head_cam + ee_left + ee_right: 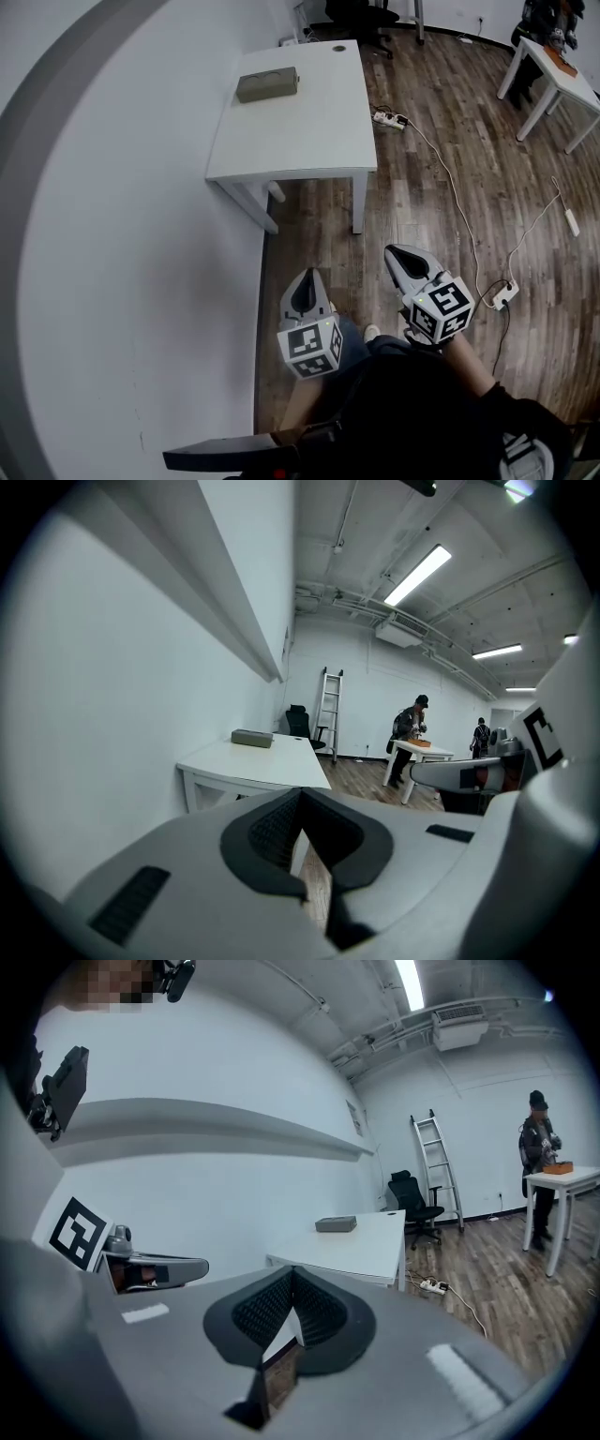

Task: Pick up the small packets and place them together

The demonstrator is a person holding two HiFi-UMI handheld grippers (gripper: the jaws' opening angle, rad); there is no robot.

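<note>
White wall fills the left side of the head view. Brown wood floor fills the right side. A big white table stands against the wall, up ahead. A small table stands far off to the right, and a person stands at it. A black chair and a ladder are by the back wall.

The left claw and the right claw are side by side over the floor. They are well apart from the big table, and both point toward it. Each claw is closed tight, tip to tip, with nothing in it.

A grey box lies on the far part of the big table, near the wall. A power strip lies on the floor just beside that table. A thin cord runs from it across the floor.

The packets cannot be made out, so I cannot tell where they are.
</note>
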